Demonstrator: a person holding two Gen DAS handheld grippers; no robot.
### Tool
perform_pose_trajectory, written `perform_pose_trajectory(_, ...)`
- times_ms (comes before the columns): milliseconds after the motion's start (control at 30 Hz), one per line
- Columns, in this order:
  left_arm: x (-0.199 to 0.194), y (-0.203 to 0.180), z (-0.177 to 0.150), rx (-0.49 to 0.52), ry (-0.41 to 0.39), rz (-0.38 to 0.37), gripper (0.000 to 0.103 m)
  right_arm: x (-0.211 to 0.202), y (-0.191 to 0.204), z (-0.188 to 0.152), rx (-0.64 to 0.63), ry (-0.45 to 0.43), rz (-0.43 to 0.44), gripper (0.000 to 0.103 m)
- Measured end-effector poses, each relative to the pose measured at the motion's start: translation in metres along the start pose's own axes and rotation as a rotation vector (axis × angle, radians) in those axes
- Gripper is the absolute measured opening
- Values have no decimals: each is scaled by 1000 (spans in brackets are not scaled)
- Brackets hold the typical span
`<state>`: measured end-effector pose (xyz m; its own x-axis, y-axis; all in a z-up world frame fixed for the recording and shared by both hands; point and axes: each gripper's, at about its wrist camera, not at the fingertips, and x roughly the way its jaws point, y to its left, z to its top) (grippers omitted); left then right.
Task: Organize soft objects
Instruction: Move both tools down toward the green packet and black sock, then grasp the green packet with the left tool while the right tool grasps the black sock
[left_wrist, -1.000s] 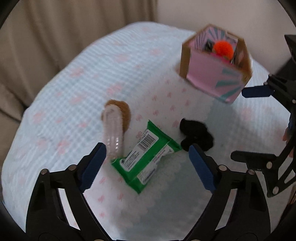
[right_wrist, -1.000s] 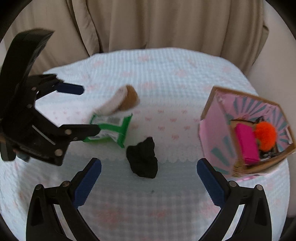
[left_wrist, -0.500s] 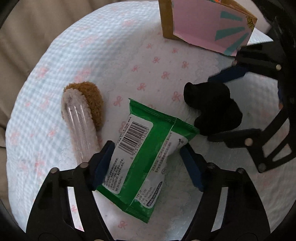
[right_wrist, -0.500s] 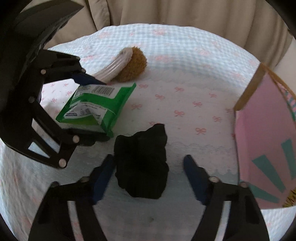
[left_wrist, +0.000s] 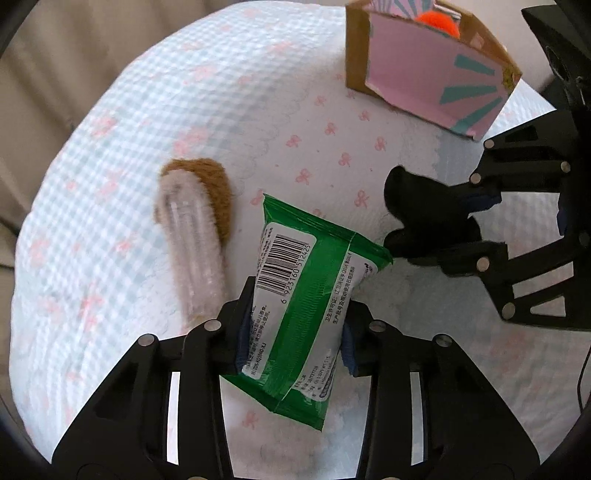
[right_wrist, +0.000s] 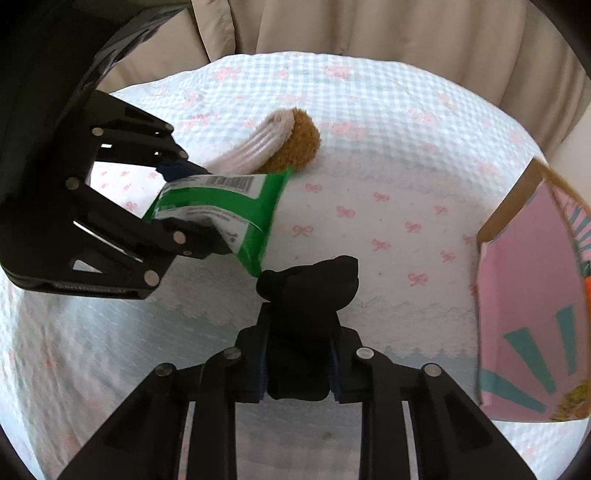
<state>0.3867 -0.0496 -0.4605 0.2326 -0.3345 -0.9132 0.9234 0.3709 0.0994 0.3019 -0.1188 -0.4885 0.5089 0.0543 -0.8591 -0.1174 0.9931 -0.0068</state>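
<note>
Both grippers loaded up over the table, one soft thing clamped in each.

The green wipes pack (left_wrist: 295, 302) is pinched between the jaws of the left gripper (left_wrist: 293, 332), and the black cloth (right_wrist: 306, 306) is squeezed in the closed jaws of the right gripper (right_wrist: 299, 360). The brown-and-white plush slipper (left_wrist: 195, 218) is left lying on the checked tablecloth (left_wrist: 147, 110), just beside the pack. The pink cardboard box (left_wrist: 428, 74) is seen further back with an orange pompom (left_wrist: 441, 24) inside.
</note>
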Motion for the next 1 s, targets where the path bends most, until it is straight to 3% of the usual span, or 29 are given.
perform_pose_trajectory(200,-58,4,12,-75,-44,22,34,-48,4,12,7,-30,-5,23)
perform_pose_trajectory(433,-147,-11,34,-151,-124,58,34,-136,-9,33,61,-96,-20,23)
perform_pose_trajectory(733,-249,-46,78,-210,-209,109,34,-253,-54,57,147,-199,-45,23)
perform_pose_trajectory(1000,-286,-99,131,-335,-234,154,34,-313,-128,51,203,-215,-29,23)
